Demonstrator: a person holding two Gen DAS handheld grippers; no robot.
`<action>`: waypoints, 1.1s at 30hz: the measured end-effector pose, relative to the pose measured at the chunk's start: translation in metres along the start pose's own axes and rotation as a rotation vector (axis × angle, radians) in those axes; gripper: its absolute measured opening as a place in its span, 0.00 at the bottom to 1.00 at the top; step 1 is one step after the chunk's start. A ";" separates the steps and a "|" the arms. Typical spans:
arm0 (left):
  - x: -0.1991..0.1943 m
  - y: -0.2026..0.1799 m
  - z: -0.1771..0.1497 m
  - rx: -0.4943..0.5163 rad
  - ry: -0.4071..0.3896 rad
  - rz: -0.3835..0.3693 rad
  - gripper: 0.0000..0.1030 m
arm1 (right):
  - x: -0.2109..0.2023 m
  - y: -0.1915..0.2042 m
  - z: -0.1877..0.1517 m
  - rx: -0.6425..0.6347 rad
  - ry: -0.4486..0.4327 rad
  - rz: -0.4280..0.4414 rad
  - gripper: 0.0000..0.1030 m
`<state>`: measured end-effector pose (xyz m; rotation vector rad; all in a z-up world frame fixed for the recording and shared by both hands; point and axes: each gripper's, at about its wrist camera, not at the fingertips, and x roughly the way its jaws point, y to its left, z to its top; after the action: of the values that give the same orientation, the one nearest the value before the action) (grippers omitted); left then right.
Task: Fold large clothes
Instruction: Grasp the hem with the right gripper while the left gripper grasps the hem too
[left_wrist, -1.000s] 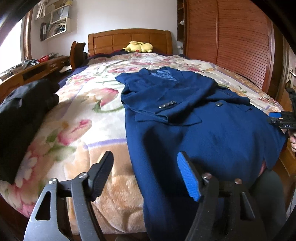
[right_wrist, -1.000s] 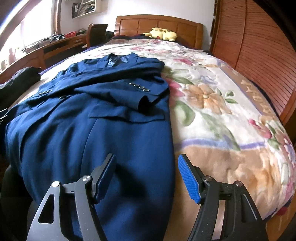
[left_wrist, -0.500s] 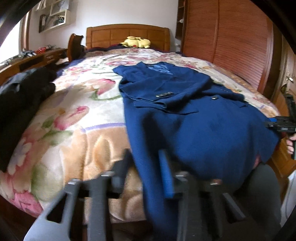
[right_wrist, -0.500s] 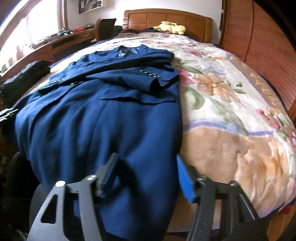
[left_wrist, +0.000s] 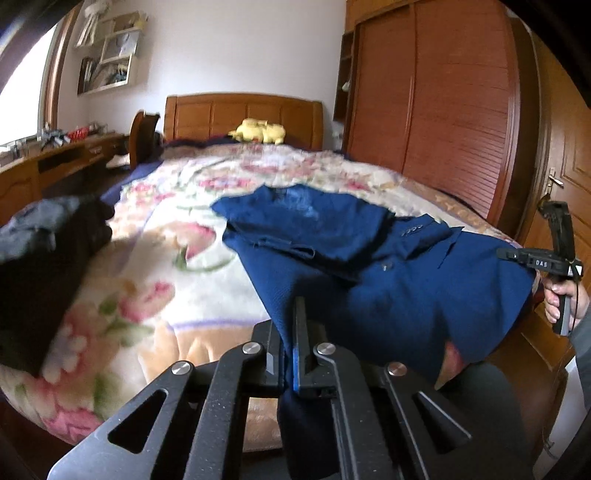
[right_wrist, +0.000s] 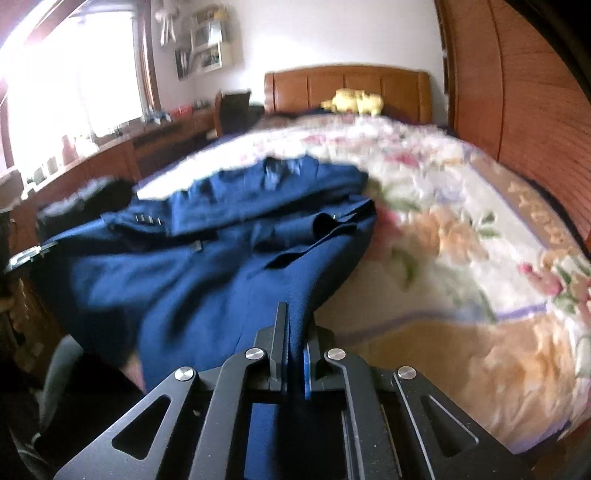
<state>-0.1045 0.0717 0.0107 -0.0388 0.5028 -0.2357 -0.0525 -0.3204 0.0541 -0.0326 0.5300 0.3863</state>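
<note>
Floral blanket (left_wrist: 155, 266) covering bed. Yellow plush toy (left_wrist: 258, 130) lying at 12 o'clock against wooden headboard (left_wrist: 221, 114). Dark folded garment (left_wrist: 48, 258) sitting at 9 o'clock. Slatted wooden wardrobe (left_wrist: 443, 110) standing at 2 o'clock. Wall shelf (left_wrist: 107, 70) hanging at 10 o'clock.

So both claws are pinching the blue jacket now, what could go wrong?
1. Each claw, the left claw and the right claw, pinches only a thin edge of the blue jacket, so the heavy cloth might slip out when lifted.
2. The sleeves folded on top could slide and undo the fold.
3. The hem might drag the flowery blanket along and rumple it.
</note>
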 end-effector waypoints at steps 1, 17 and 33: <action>-0.005 -0.002 0.003 0.006 -0.015 0.002 0.02 | -0.006 0.001 0.003 -0.002 -0.018 0.002 0.05; -0.081 -0.020 0.068 0.066 -0.224 -0.015 0.02 | -0.101 0.044 0.030 -0.105 -0.223 0.061 0.04; -0.109 -0.017 0.109 0.104 -0.314 0.033 0.02 | -0.160 0.058 0.035 -0.179 -0.336 0.046 0.04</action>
<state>-0.1481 0.0784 0.1597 0.0336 0.1784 -0.2185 -0.1838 -0.3183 0.1677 -0.1256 0.1637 0.4721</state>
